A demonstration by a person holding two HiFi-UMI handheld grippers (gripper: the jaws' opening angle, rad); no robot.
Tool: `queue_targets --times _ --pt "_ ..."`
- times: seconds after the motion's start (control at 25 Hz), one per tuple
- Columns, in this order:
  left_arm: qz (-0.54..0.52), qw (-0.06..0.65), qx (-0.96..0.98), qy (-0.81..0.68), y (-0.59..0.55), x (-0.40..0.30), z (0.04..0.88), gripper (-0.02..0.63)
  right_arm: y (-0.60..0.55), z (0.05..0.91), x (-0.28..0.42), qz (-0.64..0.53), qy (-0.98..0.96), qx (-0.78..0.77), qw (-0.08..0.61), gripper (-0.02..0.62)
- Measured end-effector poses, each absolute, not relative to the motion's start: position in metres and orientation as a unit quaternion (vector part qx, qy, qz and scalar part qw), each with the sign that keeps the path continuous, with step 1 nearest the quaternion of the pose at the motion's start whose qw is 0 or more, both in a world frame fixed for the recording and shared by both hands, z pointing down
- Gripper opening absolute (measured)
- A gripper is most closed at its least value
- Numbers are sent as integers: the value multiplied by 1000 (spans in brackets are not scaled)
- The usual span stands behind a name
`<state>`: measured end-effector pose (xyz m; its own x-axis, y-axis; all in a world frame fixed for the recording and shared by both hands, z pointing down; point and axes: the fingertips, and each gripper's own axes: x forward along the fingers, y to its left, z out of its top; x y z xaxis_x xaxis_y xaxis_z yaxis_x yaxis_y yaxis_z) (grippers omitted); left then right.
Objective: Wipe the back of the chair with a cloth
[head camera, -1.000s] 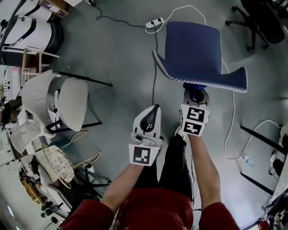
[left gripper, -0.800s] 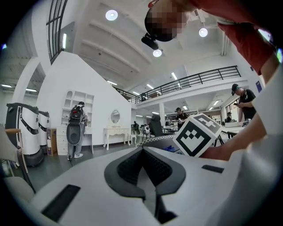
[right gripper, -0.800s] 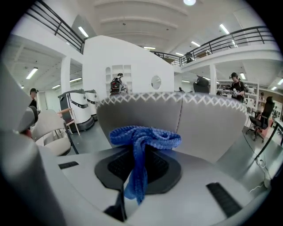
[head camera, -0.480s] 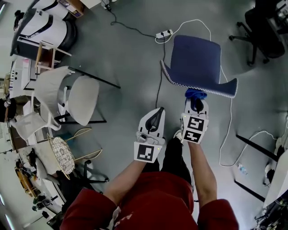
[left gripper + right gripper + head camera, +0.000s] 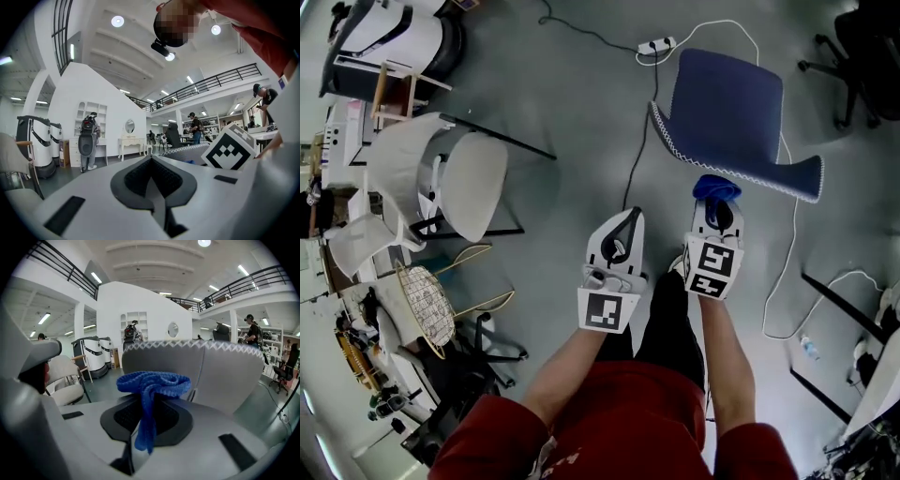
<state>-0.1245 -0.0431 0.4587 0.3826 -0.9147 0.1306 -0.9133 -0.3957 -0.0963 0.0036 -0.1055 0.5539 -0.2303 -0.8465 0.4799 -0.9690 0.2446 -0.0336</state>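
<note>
A chair (image 5: 733,112) with a dark blue seat and a white zigzag trim on its back stands on the grey floor ahead of me; its back (image 5: 201,371) fills the middle of the right gripper view. My right gripper (image 5: 715,195) is shut on a bunched blue cloth (image 5: 152,390), held just short of the chair back's top edge (image 5: 741,174). My left gripper (image 5: 628,220) hangs beside it to the left, shut with nothing between its jaws, apart from the chair.
A white chair (image 5: 455,192) stands to the left, with a wire basket (image 5: 422,309) and clutter nearer me. A white cable (image 5: 783,272) and a power strip (image 5: 656,45) lie on the floor around the blue chair. Black office chairs (image 5: 853,37) stand at the far right.
The view has shifted; the blue chair sits slightly farther right and higher. My right gripper with the cloth stays just below the chair back's edge. The left gripper holds its place beside it.
</note>
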Motion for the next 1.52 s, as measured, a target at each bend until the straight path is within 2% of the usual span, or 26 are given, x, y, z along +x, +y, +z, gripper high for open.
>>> queue_targets --times 0.12,0.32,0.48,0.68,1.04,1.52 --pt "-67 24 -839 540 -60 -143 484 14 -112 603 -20 174 -762 594 191 61" --pt "-49 -17 -854 517 -78 -163 563 14 -126 692 -50 194 -751 602 192 61" --pt "-54 0 -875 481 -81 -176 612 14 -138 753 -70 204 -738 616 186 61" --pt "-49 -16 -871 489 -89 -200 656 14 -157 799 -75 213 -720 633 187 61" --pt "-64 -38 -862 501 -90 -235 703 14 -204 832 -79 196 -715 643 192 61" --pt "-69 -44 -866 493 -90 -231 697 14 -215 831 -78 191 -720 630 220 61"
